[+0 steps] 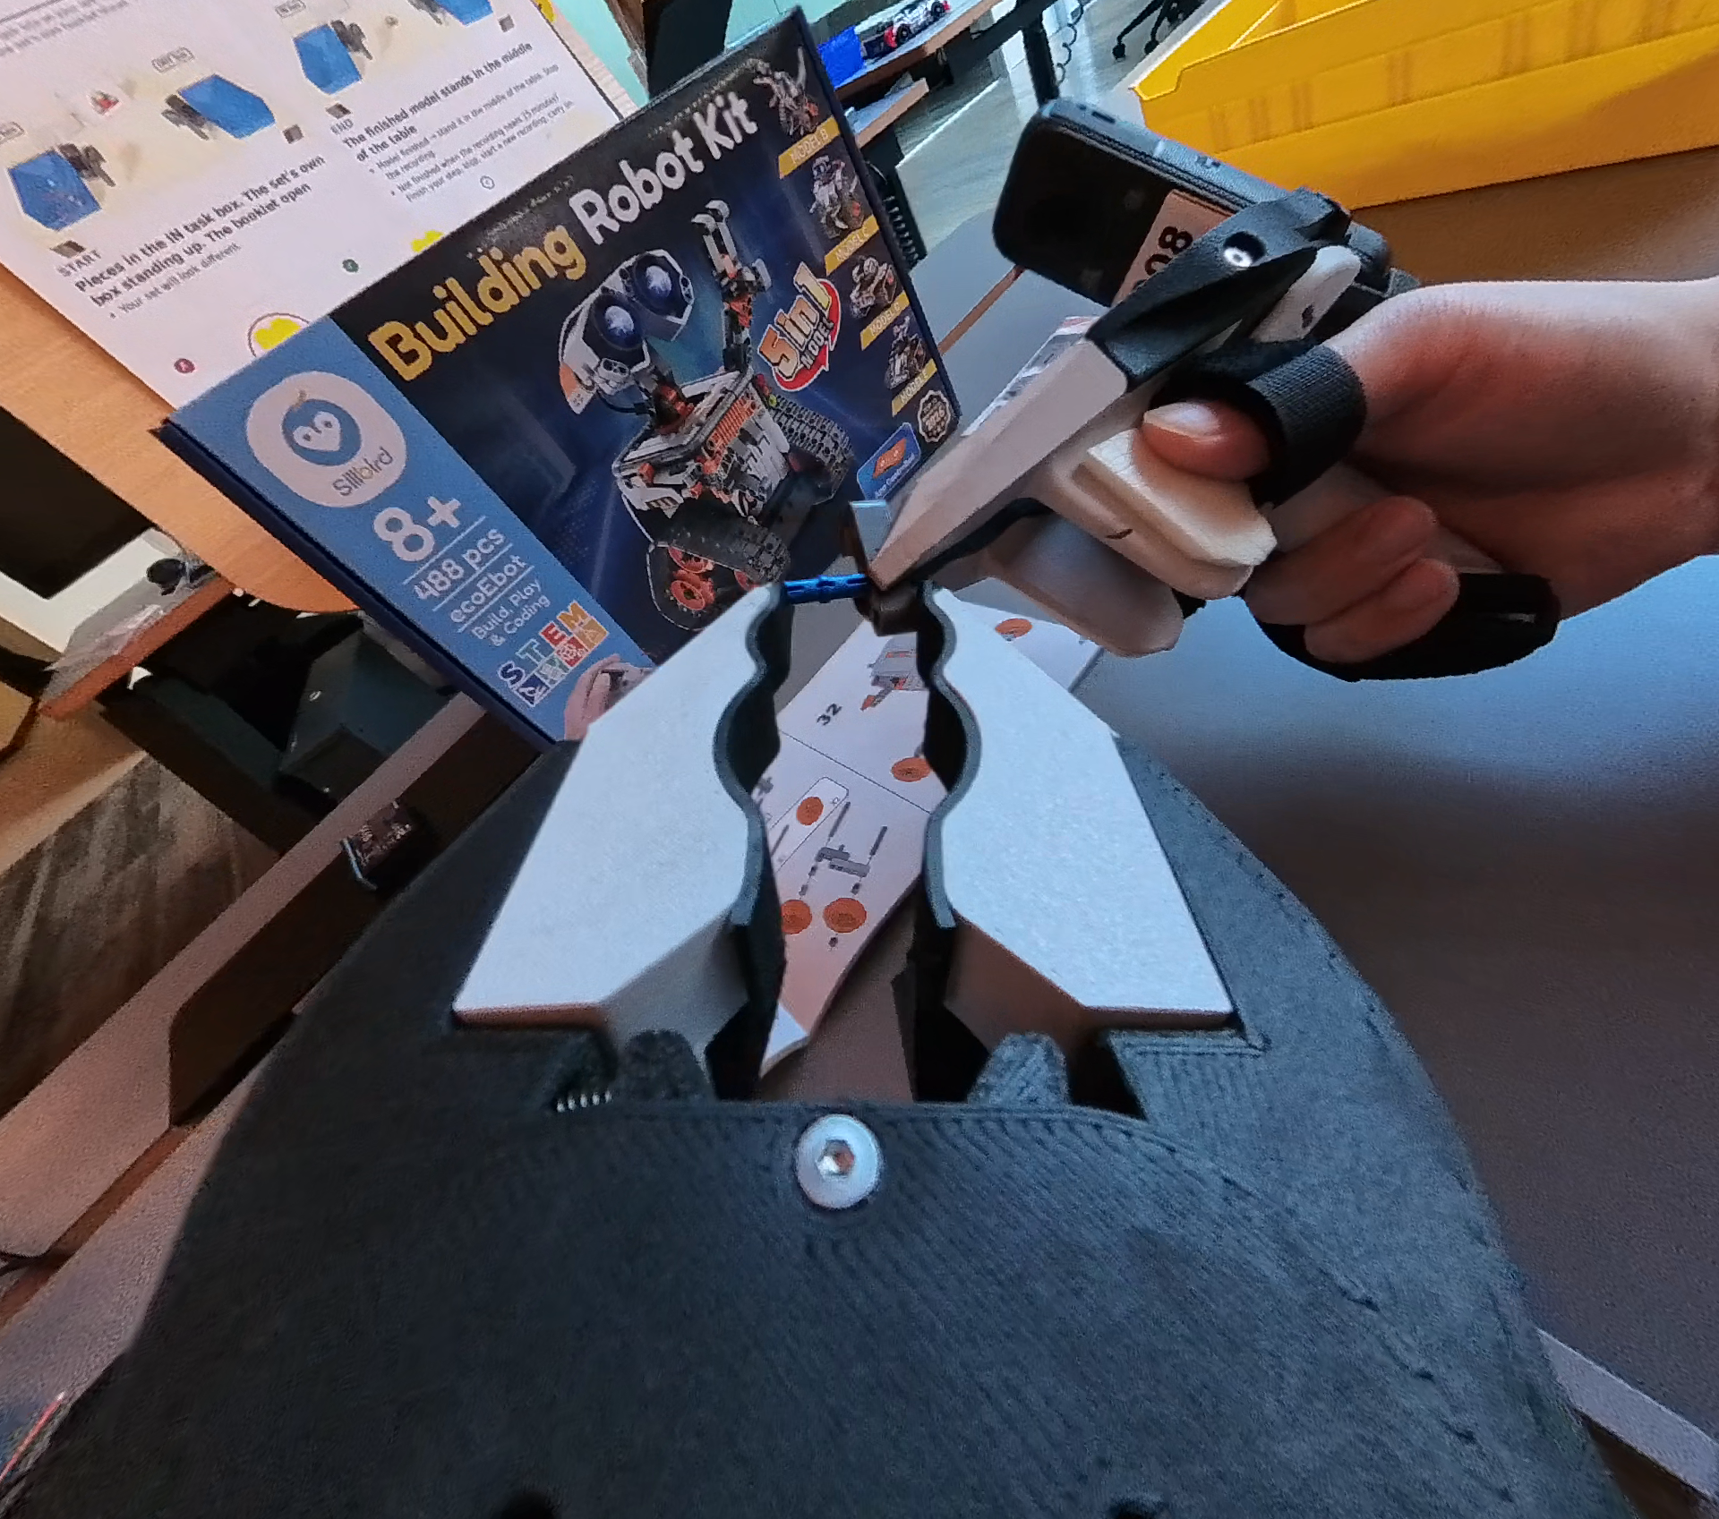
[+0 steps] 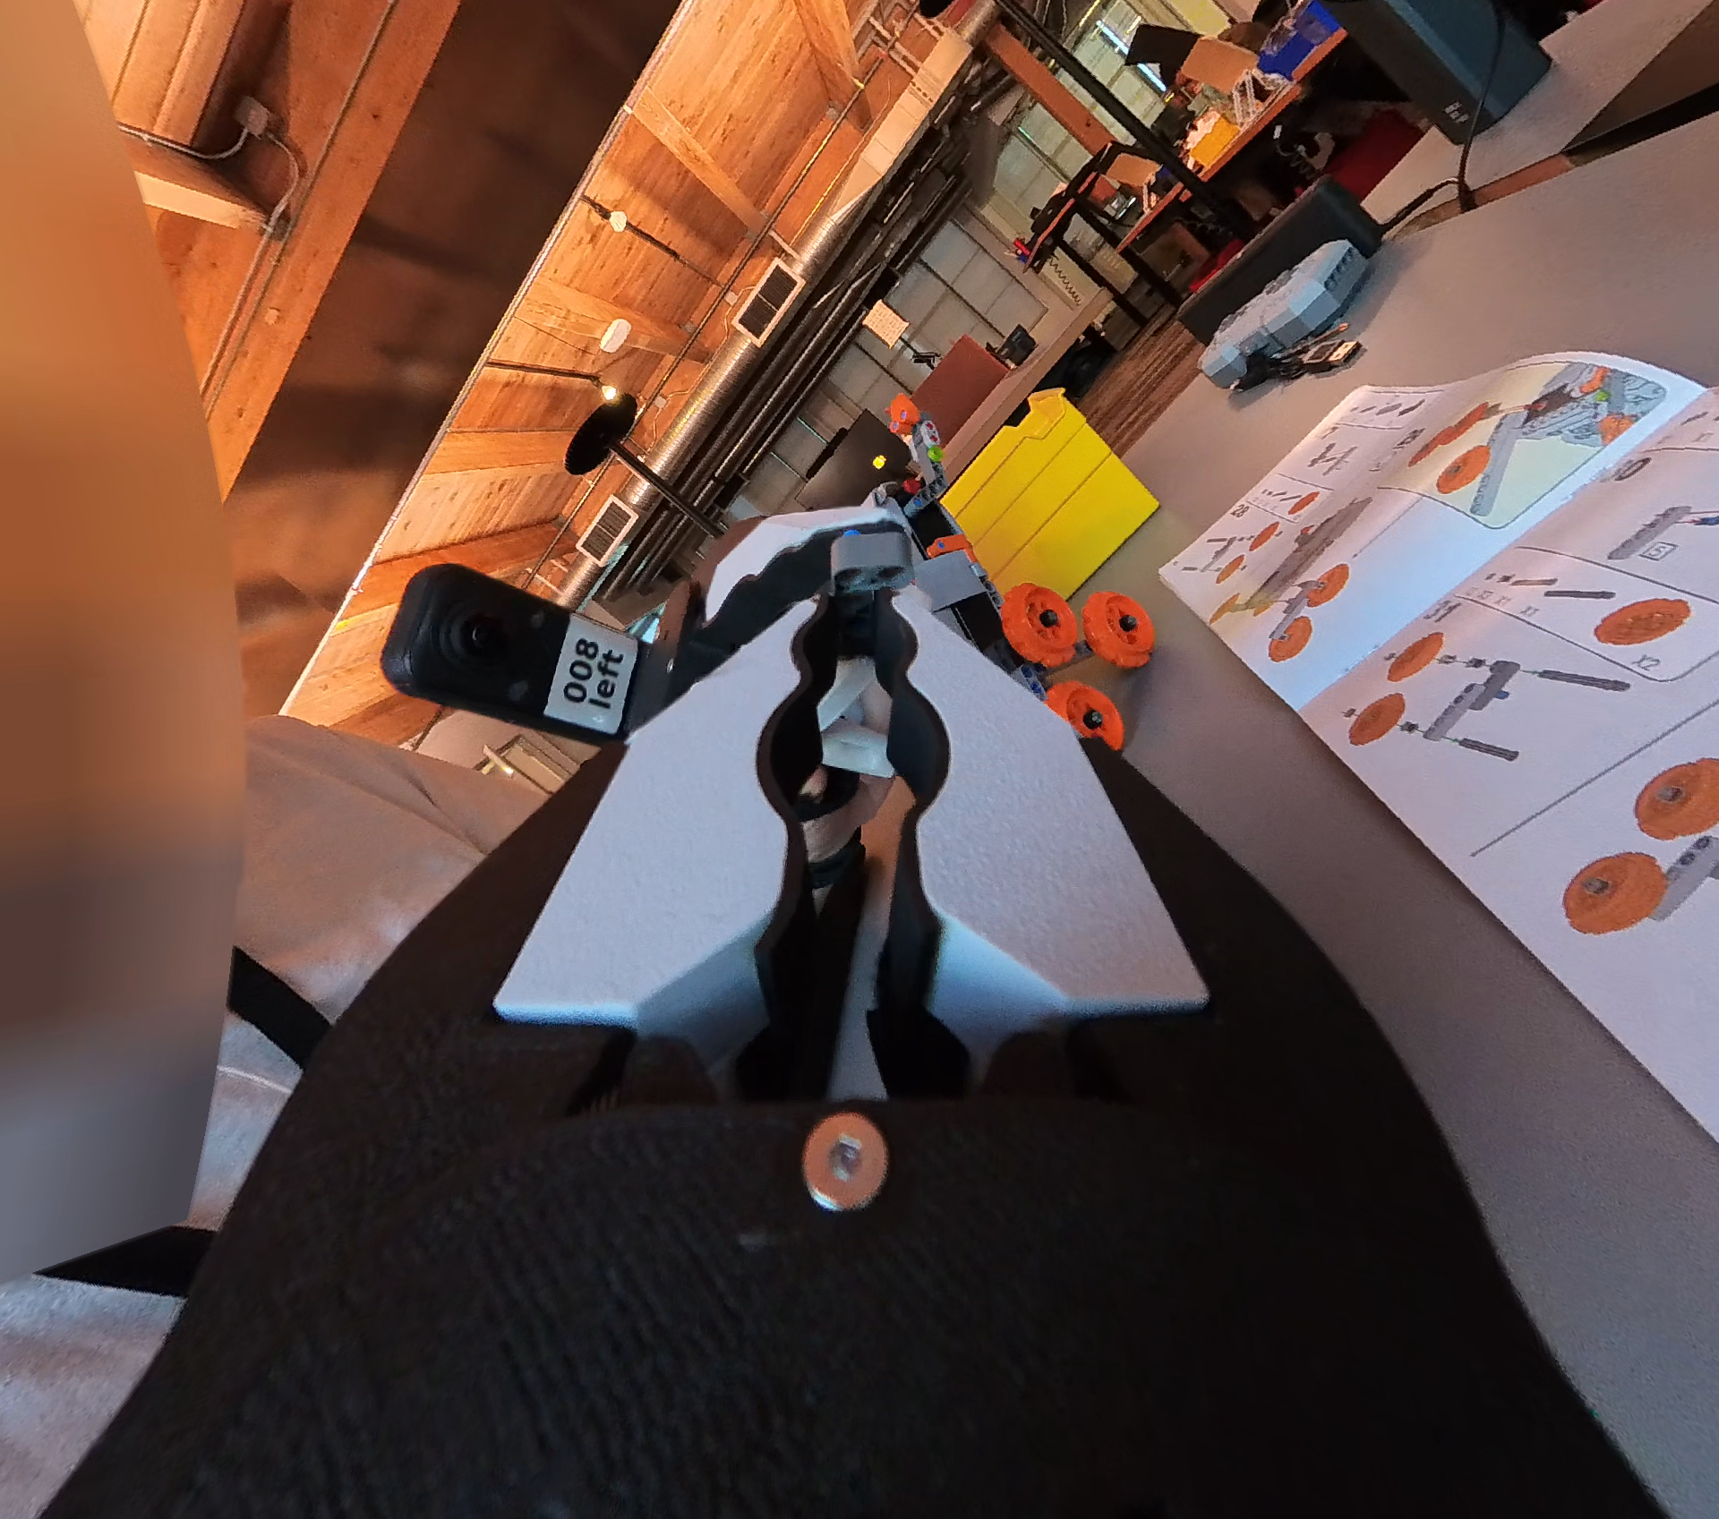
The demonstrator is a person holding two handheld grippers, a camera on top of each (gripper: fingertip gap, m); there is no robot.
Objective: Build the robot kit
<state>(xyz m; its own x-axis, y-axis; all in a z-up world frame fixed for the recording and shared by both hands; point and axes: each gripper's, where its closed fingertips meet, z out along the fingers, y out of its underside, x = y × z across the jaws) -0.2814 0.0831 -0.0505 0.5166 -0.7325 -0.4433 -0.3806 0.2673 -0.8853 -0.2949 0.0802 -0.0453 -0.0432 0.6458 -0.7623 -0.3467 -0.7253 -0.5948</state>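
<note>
Yellow bin (image 1: 1451,33) beside upright kit box (image 1: 577,396) (open booklet (image 2: 1488,637) below).

A grey-brown table (image 2: 1395,870) fills the right side of the right wrist view. An open instruction booklet (image 2: 1507,693) lies flat on it at right. Three orange wheels (image 2: 1079,628) sit near the frame's centre, just beside a partly built model (image 2: 939,554). A yellow bin (image 2: 1051,507) stands behind them. In the left wrist view, a toy box (image 1: 577,396) stands upright left of centre.

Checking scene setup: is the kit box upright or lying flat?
Upright, tilted in frame. The kit box stands on its lower edge behind the open instruction booklet, front face showing.
</note>
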